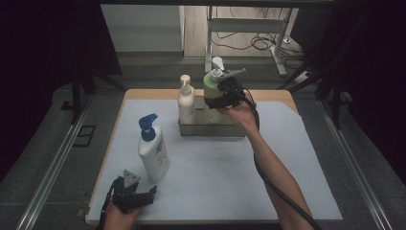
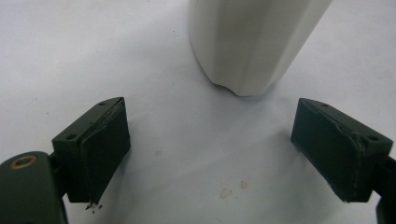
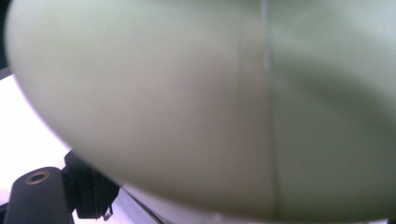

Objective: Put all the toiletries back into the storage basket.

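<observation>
A pale green pump bottle [image 1: 211, 86] is held at the metal tray [image 1: 210, 128] at the table's far middle, with my right gripper [image 1: 221, 98] shut on its body; the bottle's green side [image 3: 210, 102] is pressed close against that gripper's camera. A white pump bottle [image 1: 186, 100] stands in the tray's left part. Nearer, a white bottle with a blue pump [image 1: 153, 148] stands upright on the mat. My left gripper [image 1: 136, 196] rests just in front of it, open, its jaws wide apart with the bottle's base [image 2: 252, 46] beyond them.
A white mat [image 1: 287, 163] covers the wooden table. Dark curtains hang at both sides, and a metal frame with cables [image 1: 258, 33] stands on the floor behind. A black cable [image 1: 282, 191] trails along the right forearm.
</observation>
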### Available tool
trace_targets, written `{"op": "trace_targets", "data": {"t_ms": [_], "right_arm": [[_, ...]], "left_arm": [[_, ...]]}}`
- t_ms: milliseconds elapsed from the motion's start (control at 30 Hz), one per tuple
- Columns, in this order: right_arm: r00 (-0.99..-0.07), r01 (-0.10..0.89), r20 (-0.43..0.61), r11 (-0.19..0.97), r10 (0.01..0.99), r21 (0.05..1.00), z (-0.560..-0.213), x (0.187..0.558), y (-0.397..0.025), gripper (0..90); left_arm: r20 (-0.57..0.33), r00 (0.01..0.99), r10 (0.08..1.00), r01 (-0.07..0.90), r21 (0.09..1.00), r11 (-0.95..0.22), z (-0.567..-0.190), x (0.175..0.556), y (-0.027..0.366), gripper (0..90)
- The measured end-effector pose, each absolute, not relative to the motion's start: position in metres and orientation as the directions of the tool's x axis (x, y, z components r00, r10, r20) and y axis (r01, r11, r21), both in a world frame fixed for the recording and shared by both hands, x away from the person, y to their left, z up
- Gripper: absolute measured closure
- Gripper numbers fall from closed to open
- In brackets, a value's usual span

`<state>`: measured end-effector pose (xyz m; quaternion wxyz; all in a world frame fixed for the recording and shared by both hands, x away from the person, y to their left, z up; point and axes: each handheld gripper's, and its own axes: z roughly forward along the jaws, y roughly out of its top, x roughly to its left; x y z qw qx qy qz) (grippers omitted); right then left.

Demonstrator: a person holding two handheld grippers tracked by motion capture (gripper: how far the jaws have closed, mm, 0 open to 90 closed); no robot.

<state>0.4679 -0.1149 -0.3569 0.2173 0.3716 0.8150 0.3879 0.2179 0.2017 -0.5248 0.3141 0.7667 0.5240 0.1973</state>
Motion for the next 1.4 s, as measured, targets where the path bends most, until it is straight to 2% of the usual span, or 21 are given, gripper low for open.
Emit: {"op": "trace_targets", "data": {"t_ms": [1400], "right_arm": [[-0.646,0.493,-0.057,0.473,0.761,0.73,-0.41,0.474,-0.113,12.1]], "left_arm": [[-0.026,0.374,0.927,0.68,0.688,-0.255,-0.525,0.218,0.202,11.4]]}}
